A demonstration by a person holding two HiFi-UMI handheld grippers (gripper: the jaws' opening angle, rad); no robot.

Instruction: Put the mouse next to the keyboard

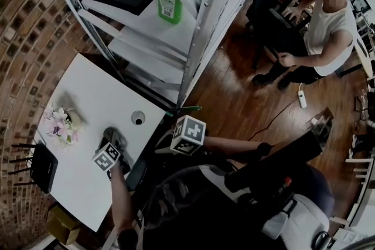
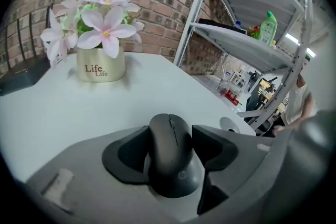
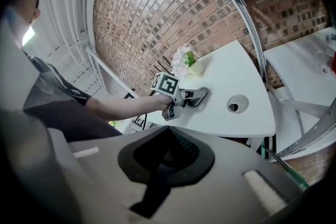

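Near the front edge of the white desk (image 1: 88,91), the left gripper (image 2: 169,139) has its jaws clamped on both sides of the matte black computer mouse (image 2: 173,165), which points toward the brick wall. Can't tell if the mouse touches the top or sits just above it. The round grey cable grommet (image 1: 137,117) is near it on the right. The cream pot of pink-white flowers (image 2: 100,65) stands by the desk's far edge, well apart. The right gripper (image 3: 167,157) is off the front edge, jaws together, nothing between them.
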